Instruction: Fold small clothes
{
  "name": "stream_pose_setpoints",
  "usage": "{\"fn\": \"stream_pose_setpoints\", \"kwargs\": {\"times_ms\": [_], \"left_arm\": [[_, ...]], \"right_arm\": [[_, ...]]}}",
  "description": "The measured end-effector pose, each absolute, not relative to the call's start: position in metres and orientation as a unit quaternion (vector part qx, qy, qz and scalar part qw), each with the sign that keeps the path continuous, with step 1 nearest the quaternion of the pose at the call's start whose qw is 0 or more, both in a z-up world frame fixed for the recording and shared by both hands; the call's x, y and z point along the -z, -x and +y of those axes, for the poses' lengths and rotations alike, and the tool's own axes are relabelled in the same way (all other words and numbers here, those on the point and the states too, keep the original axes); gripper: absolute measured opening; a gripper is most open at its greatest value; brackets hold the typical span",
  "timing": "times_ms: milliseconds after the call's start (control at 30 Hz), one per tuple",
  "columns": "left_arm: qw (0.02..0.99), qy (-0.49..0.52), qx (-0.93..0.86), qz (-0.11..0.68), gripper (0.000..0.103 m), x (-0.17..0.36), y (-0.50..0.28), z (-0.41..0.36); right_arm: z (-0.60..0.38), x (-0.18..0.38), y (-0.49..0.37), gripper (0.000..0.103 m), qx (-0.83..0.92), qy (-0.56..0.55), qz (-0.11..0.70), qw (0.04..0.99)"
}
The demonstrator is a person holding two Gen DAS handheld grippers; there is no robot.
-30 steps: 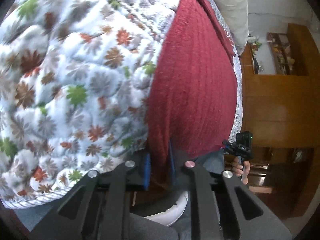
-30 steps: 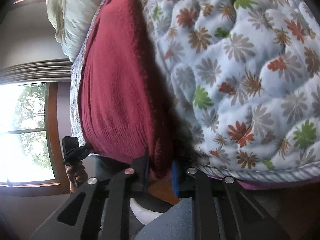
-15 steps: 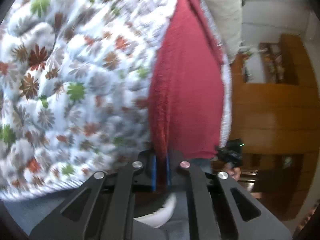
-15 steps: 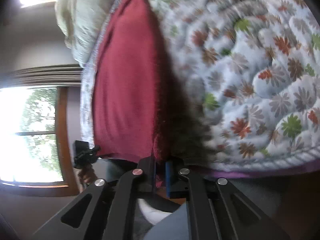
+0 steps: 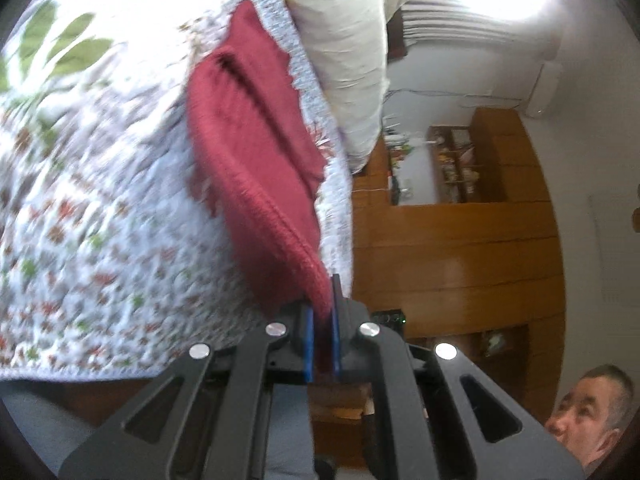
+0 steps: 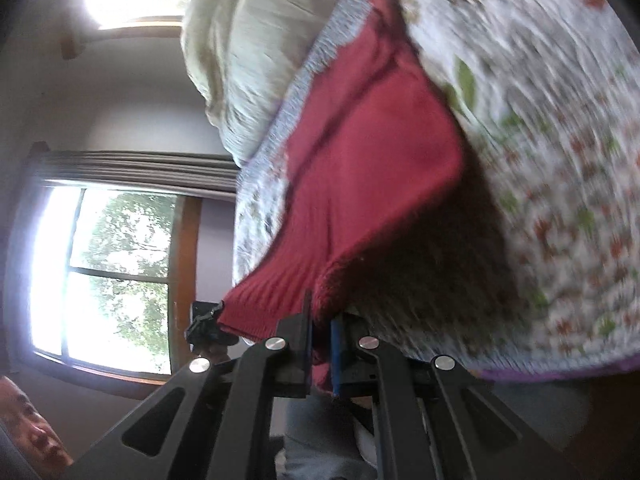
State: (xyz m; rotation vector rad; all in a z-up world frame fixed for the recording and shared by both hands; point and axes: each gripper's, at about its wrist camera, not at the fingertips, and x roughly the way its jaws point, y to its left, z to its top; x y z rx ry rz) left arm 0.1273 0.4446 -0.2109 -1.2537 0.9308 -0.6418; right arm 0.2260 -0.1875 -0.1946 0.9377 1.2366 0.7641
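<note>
My left gripper point(image 5: 322, 332) had its fingers pinched on the dark red knitted garment point(image 5: 256, 152), lifted off the floral quilted bedspread point(image 5: 100, 200); my right gripper point(image 6: 320, 344) clamped another corner. Uneven pulling could skew the fold.

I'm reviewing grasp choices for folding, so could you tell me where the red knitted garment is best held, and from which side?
At its near hem corners, coming in from the bed's near edge. The red knitted garment lies on the floral quilt, so its edge is the pinchable part. The left gripper and right gripper are each shut on a corner there.
</note>
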Motion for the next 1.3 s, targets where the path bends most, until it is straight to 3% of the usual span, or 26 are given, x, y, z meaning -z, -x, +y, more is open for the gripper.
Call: {"fn": "stream_pose_setpoints", "kwargs": {"times_ms": [400,900,1000,1133,1167,1200,1300], "left_arm": [[0.657,0.599,0.231,0.395,0.004,0.201,-0.224,0.464],[0.637,0.601,0.125,0.466,0.007,0.281,-0.354,0.481],[0.636,0.602,0.123,0.467,0.013,0.283,-0.363,0.482],[0.677,0.565,0.152,0.446,0.035,0.252,-0.363,0.481],[0.69,0.55,0.151,0.445,0.045,0.246,-0.363,0.48],[0.704,0.532,0.148,0.446,0.048,0.239,-0.362,0.48],[0.734,0.465,0.137,0.475,0.05,0.229,-0.367,0.474]], "right_arm": [[-0.176,0.171,-0.352,0.006,-0.296,-0.423,0.526,0.676],[-0.161,0.25,-0.479,0.007,-0.211,-0.391,0.588,0.676],[-0.161,0.261,-0.489,0.016,-0.209,-0.39,0.6,0.667],[-0.171,0.237,-0.49,0.039,-0.219,-0.38,0.569,0.696],[-0.174,0.23,-0.488,0.04,-0.221,-0.369,0.563,0.706],[-0.174,0.224,-0.487,0.04,-0.224,-0.356,0.56,0.714],[-0.168,0.216,-0.483,0.04,-0.217,-0.298,0.565,0.738]]}}
